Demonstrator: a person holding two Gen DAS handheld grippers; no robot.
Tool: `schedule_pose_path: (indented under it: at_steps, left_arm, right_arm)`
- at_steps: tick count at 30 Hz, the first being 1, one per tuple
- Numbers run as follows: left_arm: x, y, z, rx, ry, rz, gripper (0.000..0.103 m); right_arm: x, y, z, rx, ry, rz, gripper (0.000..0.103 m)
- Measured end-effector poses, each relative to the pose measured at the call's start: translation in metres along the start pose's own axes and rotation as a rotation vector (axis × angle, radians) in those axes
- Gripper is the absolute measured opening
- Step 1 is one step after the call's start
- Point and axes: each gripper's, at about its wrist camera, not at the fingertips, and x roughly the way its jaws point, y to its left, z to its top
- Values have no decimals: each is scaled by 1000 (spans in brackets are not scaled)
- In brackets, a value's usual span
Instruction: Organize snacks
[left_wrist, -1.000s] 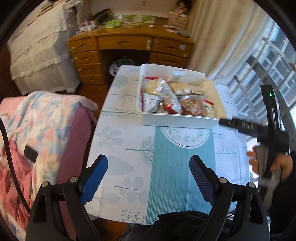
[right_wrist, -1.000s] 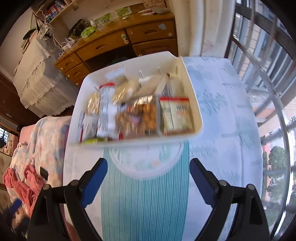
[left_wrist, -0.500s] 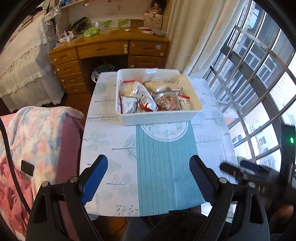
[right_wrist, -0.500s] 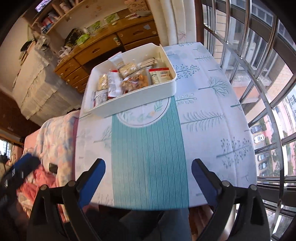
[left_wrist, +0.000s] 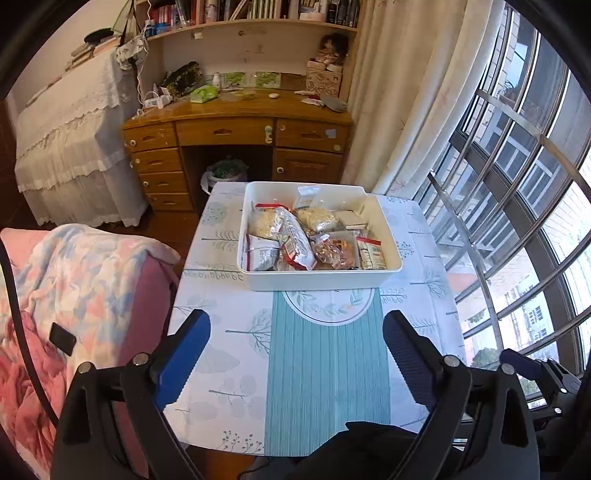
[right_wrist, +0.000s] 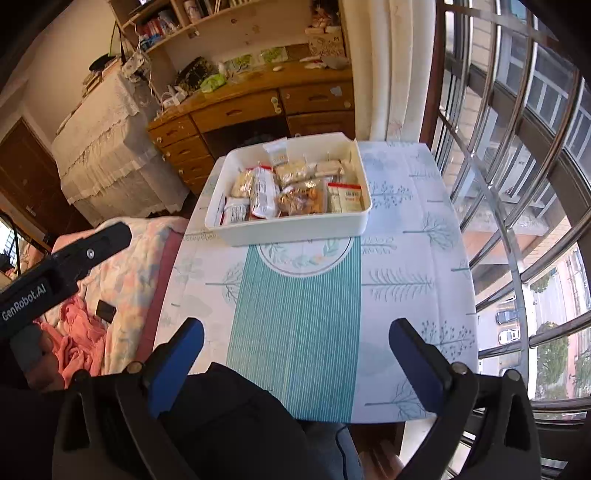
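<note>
Both grippers empty, held at the near edge of the table (left_wrist: 413, 317).

We judge the sorting looks done: snack packets (left_wrist: 295, 240) fill the white bin (left_wrist: 317, 282) at the far end. Left gripper (left_wrist: 297, 354) and right gripper (right_wrist: 295, 363) fingers spread wide, holding nothing; next call is a check for strays.

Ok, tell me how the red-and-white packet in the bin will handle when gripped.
The red-and-white packet is probably floppy: its film looks crinkled. Likely light, since it lies propped over other packets in the bin. The glossy wrap may slip between fingers.
</note>
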Motion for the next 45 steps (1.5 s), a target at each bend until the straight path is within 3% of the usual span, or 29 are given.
schedule_pose_path:
  at_steps: [7,12,24,45]
  left_arm:
    - [-10,-5,-9,33,-55,56,102]
    - [-13,0,-19,3,-24,83,102]
    - [-6,-2,-45,-11,34,85,102]
    - [-5,-10,-47,15,33,90,102]
  right_arm:
    - [-2,-1,-5,12,-40,-9,102]
    - [-5,2,-13,2,-35,-4,102]
    - [-6,11,-29,-32,-3,-34,103]
    - [3,10,-36,-31,36,-20,103]
